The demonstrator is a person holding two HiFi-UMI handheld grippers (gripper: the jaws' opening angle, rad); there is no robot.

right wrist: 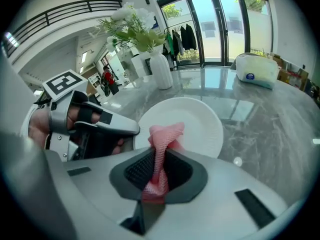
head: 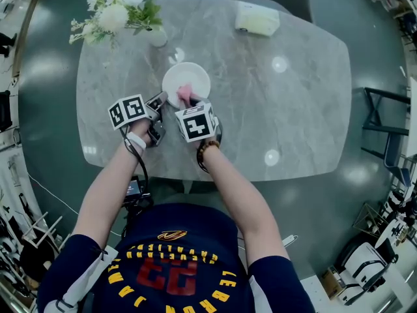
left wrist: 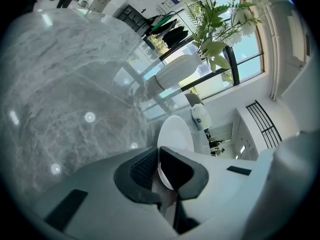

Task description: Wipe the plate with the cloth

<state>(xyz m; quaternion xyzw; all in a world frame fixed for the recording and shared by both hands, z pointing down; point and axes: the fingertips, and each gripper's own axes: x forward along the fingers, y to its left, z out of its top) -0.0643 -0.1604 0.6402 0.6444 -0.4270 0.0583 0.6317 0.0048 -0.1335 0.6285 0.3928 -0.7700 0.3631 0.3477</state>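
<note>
Plate (head: pixel 190 75), white and round, flat on a grey marble table (head: pixel 293 103), holding nothing but the cloth. Both forearms bare, reaching forward from the body and meeting at the near side of the plate.

Left gripper (head: pixel 163 100) angled down at the plate's near-left rim, jaws clamped on that rim, the white edge running between the two dark ribbed pads. Left hand (head: pixel 139 134) behind it, white strap (head: pixel 135 142) at the wrist, marker cube (head: pixel 128 111) on top.

Right gripper (head: pixel 189 100) just beside the left one, pitched more steeply down over the plate's near edge, jaws closed on a pink mesh cloth (head: pixel 185 94). Cloth bunched upright between the pads, free end out past the tips and over the plate's inner surface; contact with the plate hard to judge. Dark bead bracelet (head: pixel 207 151) at the right wrist.

Beyond the plate, to the left, a white vase (head: pixel 156 38) holding white flowers (head: pixel 117 12) and green leaves. Beyond the plate, further off to the right, a soft white pack (head: pixel 257 18) with a round blue logo, too small to read.

Nearer than the plate, a navy shirt (head: pixel 176 259): "23" in red, "CAVALIERS" arched beside it in yellow, more yellow letters only partly legible. Black-and-white square patterns on both cubes.
</note>
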